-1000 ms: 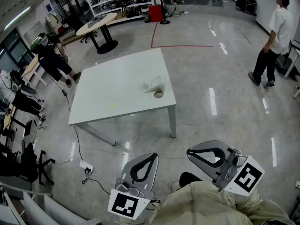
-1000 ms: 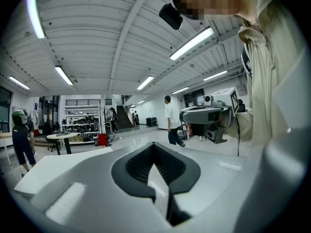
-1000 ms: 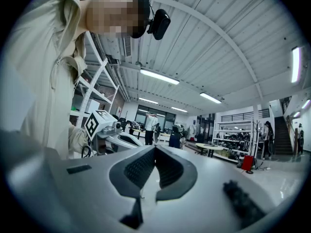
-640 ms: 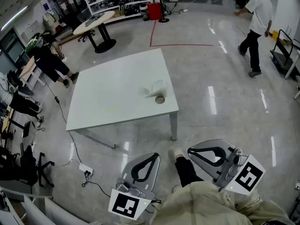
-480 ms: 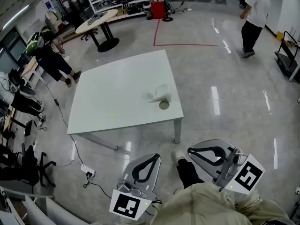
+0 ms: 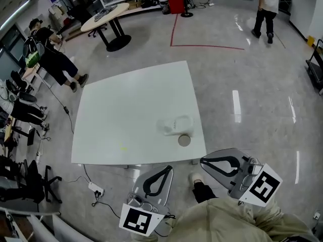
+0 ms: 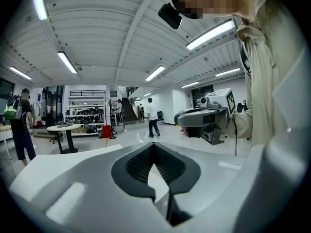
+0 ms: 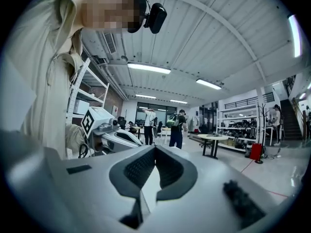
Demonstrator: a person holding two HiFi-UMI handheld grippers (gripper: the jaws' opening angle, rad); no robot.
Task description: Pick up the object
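A white table [image 6: 126, 110] stands in front of me in the head view. Near its right front corner lies a pale, translucent white object [image 6: 176, 125] on its side, with a small round tan ring-shaped thing [image 6: 184, 140] just in front of it. My left gripper [image 6: 168, 169] and right gripper [image 6: 203, 161] are held low by my body, just short of the table's near edge, apart from both objects. Both are shut with nothing between the jaws, as the left gripper view [image 7: 154, 145] and the right gripper view [image 8: 155, 148] show. Those two views look out level into the room.
A person with a backpack [image 6: 48, 54] stands left of the table, and another person [image 6: 265, 4] walks at the far right. A round table [image 6: 108, 19] and shelves stand at the back. A power strip [image 6: 96, 188] with cable lies by the table's near left leg. Chairs line the left wall.
The table and the objects on it have come much closer and lower in the head view. The person at the right has walked away into the back. Both grippers stay shut.
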